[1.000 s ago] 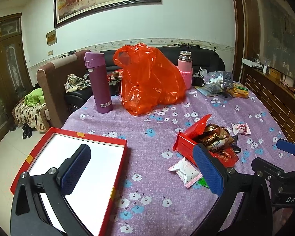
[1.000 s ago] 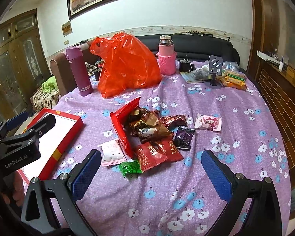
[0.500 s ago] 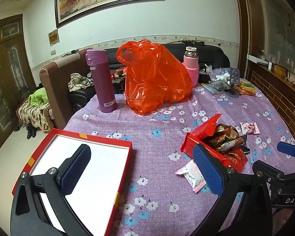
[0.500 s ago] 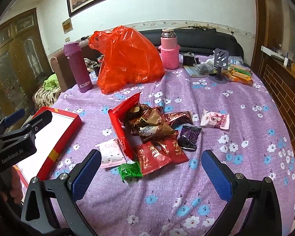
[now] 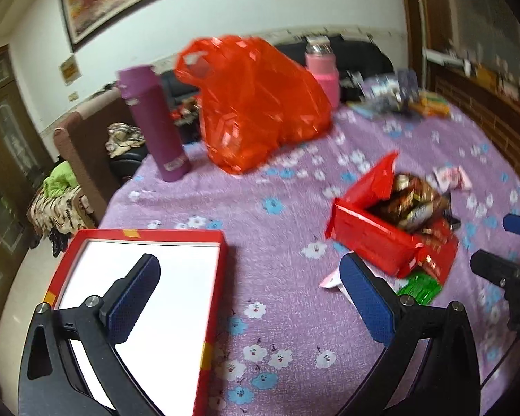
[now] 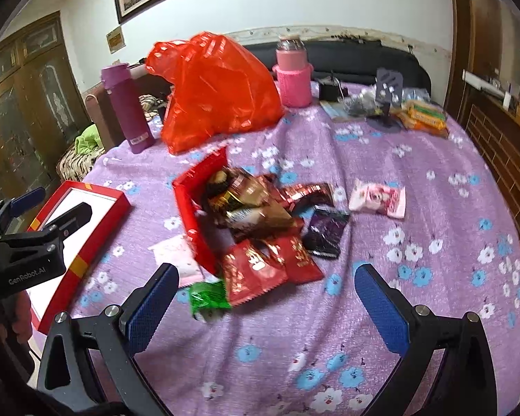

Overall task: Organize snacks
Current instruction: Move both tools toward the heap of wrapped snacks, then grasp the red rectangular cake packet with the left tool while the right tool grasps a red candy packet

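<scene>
Both handheld grippers hover with jaws spread wide and empty over a purple floral tablecloth (image 6: 381, 159). The right gripper (image 6: 267, 306) faces a green packet (image 6: 208, 298) and red packets (image 6: 256, 274) spilling from a tipped red snack bag (image 6: 194, 215) at 12 o'clock. The left gripper (image 5: 249, 298) hangs over a red-rimmed tray (image 5: 211, 298). Beyond stand an orange plastic bag (image 6: 218, 93) and a purple flask (image 6: 126, 111) at 10 o'clock.

A purple flask (image 6: 126, 107) stands beside an orange plastic bag (image 6: 216, 93); a pink-sleeved jar (image 6: 293, 74) sits behind it on the floral tablecloth (image 6: 416, 180).
</scene>
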A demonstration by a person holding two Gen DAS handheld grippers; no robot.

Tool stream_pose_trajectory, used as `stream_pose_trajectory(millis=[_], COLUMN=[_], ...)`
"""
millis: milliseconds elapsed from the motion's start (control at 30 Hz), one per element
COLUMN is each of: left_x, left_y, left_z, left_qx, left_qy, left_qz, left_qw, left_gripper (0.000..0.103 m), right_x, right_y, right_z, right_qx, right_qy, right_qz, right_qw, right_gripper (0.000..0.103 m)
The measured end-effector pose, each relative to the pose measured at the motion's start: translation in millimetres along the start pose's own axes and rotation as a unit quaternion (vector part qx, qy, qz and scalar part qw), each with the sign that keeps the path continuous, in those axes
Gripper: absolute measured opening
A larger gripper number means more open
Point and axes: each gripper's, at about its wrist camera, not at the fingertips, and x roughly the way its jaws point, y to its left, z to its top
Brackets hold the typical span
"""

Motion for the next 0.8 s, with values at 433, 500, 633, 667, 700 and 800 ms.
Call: stream_pose_trajectory(millis=[433,500,633,667,700,800], left_x=[50,59,78,81,85,90], left_y=[-51,-62,-65,-62,-58,-48], left_z=[43,44,35,32,27,17], left_qx=[-0.01,-0.007,-0.01,-0.015,-0.021,-0.028], left_qy=[0.079,0.091,0.123,0.131,0.143,0.156], left_qz=[-0.097,-0.093,-0.083,-0.082,-0.08,-0.082], left_qw=[0.9921,0.9914,0.989,0.9879,0.9863,0.9839], left_gripper=[0.103,0.103,0.103,0.103,0.103,0.103], right_x=[53,64,71,71,70,74], right_y=[-17,-17,-9,-7,-5,6], right_z=[3,3,7,8,10,11], right_qx=[0.02,0.021,-0.004,-0.007,-0.013,-0.045], right_qy=[0.061,0.086,0.092,0.092,0.091,0.097], right_qz=[0.053,0.076,0.073,0.076,0.079,0.067], right_qw=[0.997,0.993,0.993,0.993,0.993,0.992], right_gripper=[0.076,0.069,0.067,0.067,0.067,0.066])
